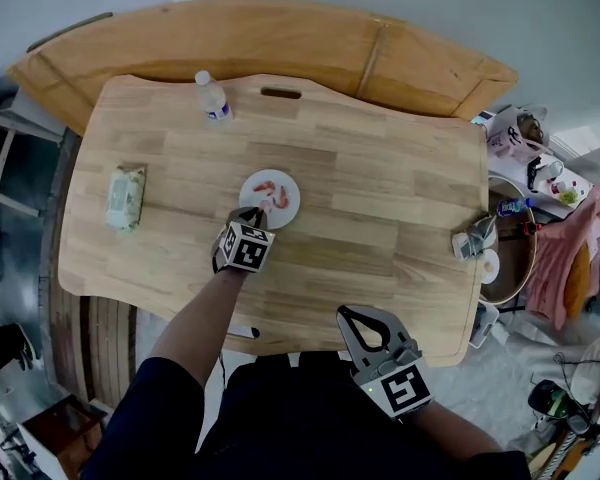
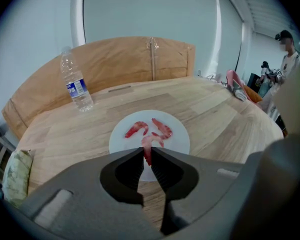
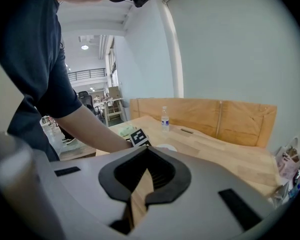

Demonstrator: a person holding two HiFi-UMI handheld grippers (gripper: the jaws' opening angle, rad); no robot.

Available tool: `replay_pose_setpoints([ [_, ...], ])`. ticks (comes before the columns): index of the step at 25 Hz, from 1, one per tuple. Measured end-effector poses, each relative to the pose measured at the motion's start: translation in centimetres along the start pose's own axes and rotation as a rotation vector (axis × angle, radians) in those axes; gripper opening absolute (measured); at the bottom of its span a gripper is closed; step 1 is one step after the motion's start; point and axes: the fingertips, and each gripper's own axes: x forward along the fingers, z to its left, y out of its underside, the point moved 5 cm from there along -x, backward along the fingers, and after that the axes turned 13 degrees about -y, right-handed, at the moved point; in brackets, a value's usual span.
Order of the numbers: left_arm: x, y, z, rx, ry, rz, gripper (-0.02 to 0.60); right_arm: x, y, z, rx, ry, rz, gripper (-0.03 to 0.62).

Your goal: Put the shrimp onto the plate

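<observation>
A small white plate [image 1: 291, 209] sits mid-table with two pink shrimp [image 1: 272, 193] lying on it. In the left gripper view those two shrimp [image 2: 136, 129] [image 2: 163, 126] rest on the plate [image 2: 181, 141]. My left gripper [image 2: 147, 152] is shut on a third shrimp [image 2: 149, 141], which it holds over the plate's near side. In the head view the left gripper [image 1: 251, 214] reaches to the plate's near edge. My right gripper [image 1: 349, 314] hangs at the table's front edge, shut and empty; its jaws [image 3: 146, 149] meet at the tips.
A water bottle [image 1: 212, 98] stands at the far side of the wooden table [image 1: 380, 198]. A packet of wipes [image 1: 125, 198] lies at the left, and a small grey object [image 1: 473, 238] at the right edge. A curved wooden bench [image 1: 280, 38] runs behind.
</observation>
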Motion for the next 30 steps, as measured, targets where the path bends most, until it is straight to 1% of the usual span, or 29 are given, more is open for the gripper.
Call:
replay_pose_setpoints([
  [5, 0.8, -0.3, -0.2, 0.046, 0.008, 0.023, 0.049, -0.1, -0.1, -0.4, 0.011, 0.009, 0.0, 0.009],
  [17, 1.5, -0.1, -0.6, 0.106, -0.014, 0.046, 0.051, -0.5, 0.5, -0.7, 0.013, 0.021, -0.004, 0.009],
  [19, 1.6, -0.2, -0.5, 0.114, -0.018, 0.053, 0.067, -0.5, 0.4, -0.7, 0.013, 0.021, -0.007, 0.009],
  [20, 1.6, -0.3, -0.4, 0.117, -0.019, 0.056, 0.088, -0.6, 0.4, -0.7, 0.014, 0.021, -0.007, 0.009],
  [22, 1.4, -0.5, -0.2, 0.117, -0.015, 0.057, 0.115, -0.7, 0.3, -0.7, 0.02, 0.021, -0.01, 0.009],
  [26, 0.1, -0.8, -0.2, 0.101, -0.01, 0.036, 0.117, -0.9, 0.1, -0.4, 0.015, 0.015, -0.014, 0.009],
  [30, -2.1, -1.4, -0.2, 0.078, -0.003, -0.006, 0.117, -1.1, -0.5, 0.0, 0.0, 0.016, -0.042, 0.009],
])
